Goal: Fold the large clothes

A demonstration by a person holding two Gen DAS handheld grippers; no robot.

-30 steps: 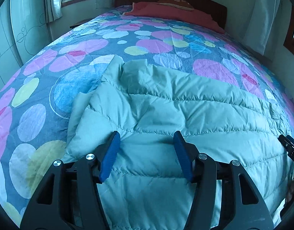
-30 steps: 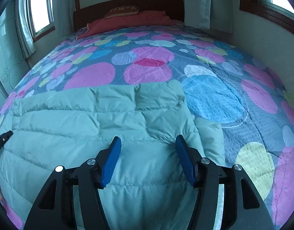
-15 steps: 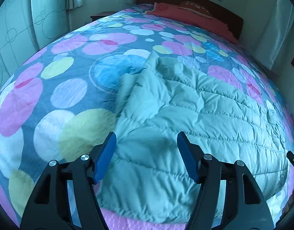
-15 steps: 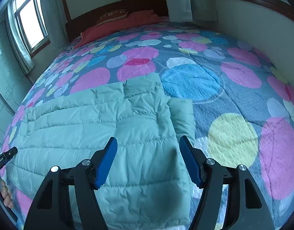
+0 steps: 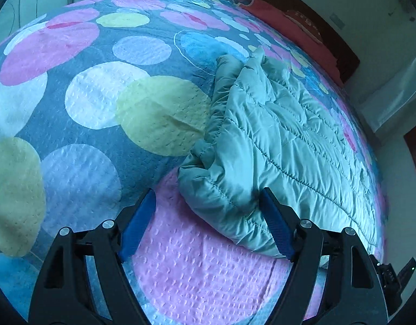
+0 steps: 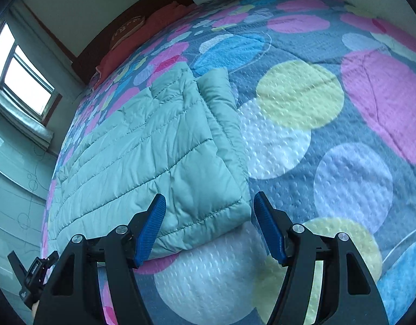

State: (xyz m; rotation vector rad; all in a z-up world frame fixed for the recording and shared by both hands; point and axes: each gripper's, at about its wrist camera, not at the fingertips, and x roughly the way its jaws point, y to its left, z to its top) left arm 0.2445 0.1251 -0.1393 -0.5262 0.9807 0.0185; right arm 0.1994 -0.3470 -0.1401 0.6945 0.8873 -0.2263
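A mint-green quilted puffer jacket (image 5: 283, 146) lies folded flat on the bed. In the left wrist view its near left corner bulges just ahead of my left gripper (image 5: 208, 224), which is open and empty, with its right blue pad beside the jacket's edge. In the right wrist view the jacket (image 6: 143, 157) has a sleeve folded along its right side. My right gripper (image 6: 208, 230) is open and empty, with the jacket's near right corner between its blue pads.
The bed carries a blue cover with large coloured circles (image 5: 94, 92). A red pillow (image 5: 294, 24) and a dark wooden headboard (image 6: 91, 51) lie at the far end. A window (image 6: 21, 81) is at left. The other gripper's body shows at the view edges (image 6: 34, 273).
Both grippers have drawn back from over the jacket's middle toward its near edge and swung outward, left gripper to the left corner, right gripper to the right corner. Both stayed open.
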